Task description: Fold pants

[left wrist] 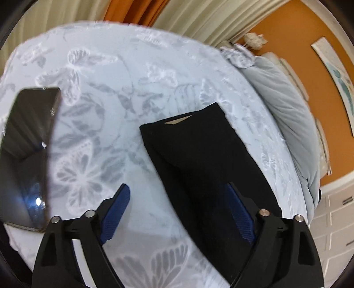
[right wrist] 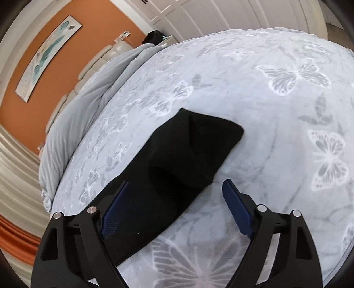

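Black pants (left wrist: pixel 199 159) lie folded lengthwise as a long strip on the butterfly-print bedspread (left wrist: pixel 124 84). In the left wrist view a tan label shows at the far waistband end. My left gripper (left wrist: pixel 179 195) is open and empty above the pants' near part. In the right wrist view the pants (right wrist: pixel 177 159) show one end folded over on itself. My right gripper (right wrist: pixel 177 190) is open and empty just above that strip, its left finger over the cloth.
A dark phone (left wrist: pixel 28 152) lies on the bedspread at the left. A grey duvet (left wrist: pixel 285 106) is bunched along the headboard side by the orange wall. White wardrobe doors (right wrist: pixel 221 15) stand beyond the bed.
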{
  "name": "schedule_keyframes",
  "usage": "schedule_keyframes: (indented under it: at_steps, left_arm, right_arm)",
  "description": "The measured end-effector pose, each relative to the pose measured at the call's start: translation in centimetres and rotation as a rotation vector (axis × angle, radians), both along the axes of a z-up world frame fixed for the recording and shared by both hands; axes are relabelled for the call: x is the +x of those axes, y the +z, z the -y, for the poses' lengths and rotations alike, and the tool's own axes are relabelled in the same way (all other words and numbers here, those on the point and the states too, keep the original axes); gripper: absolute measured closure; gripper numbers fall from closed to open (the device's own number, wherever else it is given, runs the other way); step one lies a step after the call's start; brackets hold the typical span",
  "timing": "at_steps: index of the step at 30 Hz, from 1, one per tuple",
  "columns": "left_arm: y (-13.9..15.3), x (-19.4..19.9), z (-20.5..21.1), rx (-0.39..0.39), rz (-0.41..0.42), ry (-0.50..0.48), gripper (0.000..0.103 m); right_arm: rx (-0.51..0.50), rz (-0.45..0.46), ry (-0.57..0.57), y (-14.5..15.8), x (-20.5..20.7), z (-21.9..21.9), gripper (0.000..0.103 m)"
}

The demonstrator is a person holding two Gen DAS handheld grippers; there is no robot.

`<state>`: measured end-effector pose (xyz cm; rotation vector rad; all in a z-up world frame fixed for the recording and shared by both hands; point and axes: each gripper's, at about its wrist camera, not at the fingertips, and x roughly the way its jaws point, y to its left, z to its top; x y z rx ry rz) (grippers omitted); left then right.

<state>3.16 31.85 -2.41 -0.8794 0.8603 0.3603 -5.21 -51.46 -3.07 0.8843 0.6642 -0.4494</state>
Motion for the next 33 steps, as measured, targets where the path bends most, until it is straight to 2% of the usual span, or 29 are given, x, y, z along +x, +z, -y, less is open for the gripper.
schedule_keyframes:
  at_steps: [2,4,5,6,7,8,10,11,12,13,14,15,16,17,19,22,24,28,29,30,31,32,33]
  left_arm:
    - [-1.5,0.8,-0.7,-0.077,-0.026,0.027,0.017]
    - [-1.5,1.5,-0.8,-0.076,-0.012,0.033,0.020]
    - [-1.4,1.8,-0.7,-0.064,-0.002,0.013,0.033]
    - [-1.3,2.3,-0.5,-0.058,0.020,-0.021,0.056]
    - [-1.2,2.7,-0.5,-0.059,0.030,-0.052,0.086]
    - [-0.7,2.4,-0.7,-0.060,0.056,-0.043,0.091]
    - [1.4,0.3,-1.3,-0.092,0.197,-0.025,0.093]
    - [2.0,-0.3,-1.3,-0.069,0.215,-0.023,0.093]
    - [2.1,-0.5,-1.4,-0.034,0.189,-0.020,0.093]
    - [1.2,-0.1,-1.6,-0.041,0.133,-0.024,0.093]
    - [-0.7,0.2,-2.0,-0.101,0.058,-0.007,0.093]
    - [-2.1,0.3,-2.4,-0.164,0.028,0.011,0.093]
    - [-2.7,0.1,-2.6,-0.208,0.029,0.027,0.092]
    - [-2.4,0.0,-2.6,-0.208,0.045,0.030,0.091]
    - [-1.4,-0.1,-2.3,-0.158,0.053,0.008,0.085]
    - [-1.3,0.2,-1.7,-0.137,0.030,0.015,0.047]
    - [-1.5,1.1,-1.1,-0.134,0.018,0.008,0.045]
    - [-0.6,1.7,0.7,0.023,-0.027,-0.031,0.045]
    - [0.0,1.7,1.5,0.082,-0.036,-0.037,0.045]
    - [0.4,1.5,2.3,0.138,-0.043,-0.047,0.045]
    - [0.6,1.5,3.0,0.178,-0.047,-0.060,0.042]
    - [1.1,1.5,4.1,0.242,-0.057,-0.081,0.039]
    - [1.5,1.5,5.0,0.302,-0.061,-0.095,0.038]
  right_arm:
    - [0.016,0.004,-0.010,0.1,-0.6,0.8,0.021]
    - [0.018,0.007,-0.016,0.3,-1.1,1.2,0.021]
    - [0.020,0.008,-0.013,0.4,-1.4,1.6,0.021]
    - [0.022,0.007,-0.008,0.4,-1.3,1.5,0.021]
    - [0.024,0.006,-0.005,0.3,-1.3,1.4,0.021]
    - [0.023,0.007,-0.002,0.2,-1.2,1.3,0.021]
    - [0.004,0.017,0.003,0.6,-1.2,1.0,0.021]
    - [-0.009,0.021,0.008,0.7,-1.2,0.8,0.021]
    - [-0.028,0.012,0.018,0.8,-1.0,0.6,0.021]
    - [-0.042,-0.006,0.022,0.7,-0.8,0.5,0.021]
    - [-0.053,-0.034,0.024,0.5,-0.5,0.5,0.021]
    - [-0.049,-0.056,0.019,0.1,-0.3,0.8,0.021]
    - [-0.032,-0.056,0.013,-0.1,-0.4,1.0,0.021]
    - [-0.008,-0.049,0.005,-0.4,-0.6,1.3,0.020]
    - [0.020,-0.038,-0.009,-0.6,-1.0,1.7,0.017]
    - [0.021,-0.046,-0.006,-1.0,-1.0,1.8,0.013]
    - [0.018,-0.047,0.007,-1.3,-0.4,1.9,0.010]
    - [-0.015,-0.034,0.027,-1.4,1.2,2.2,0.012]
    - [-0.019,-0.011,0.045,-1.4,1.8,2.4,0.032]
    - [-0.029,-0.024,0.069,-1.5,2.6,2.5,0.043]
    - [-0.049,-0.048,0.072,-1.4,3.0,2.5,0.047]
    - [-0.067,-0.053,0.076,-1.3,3.3,2.6,0.062]
    - [-0.079,-0.039,0.082,-0.9,3.4,2.7,0.083]
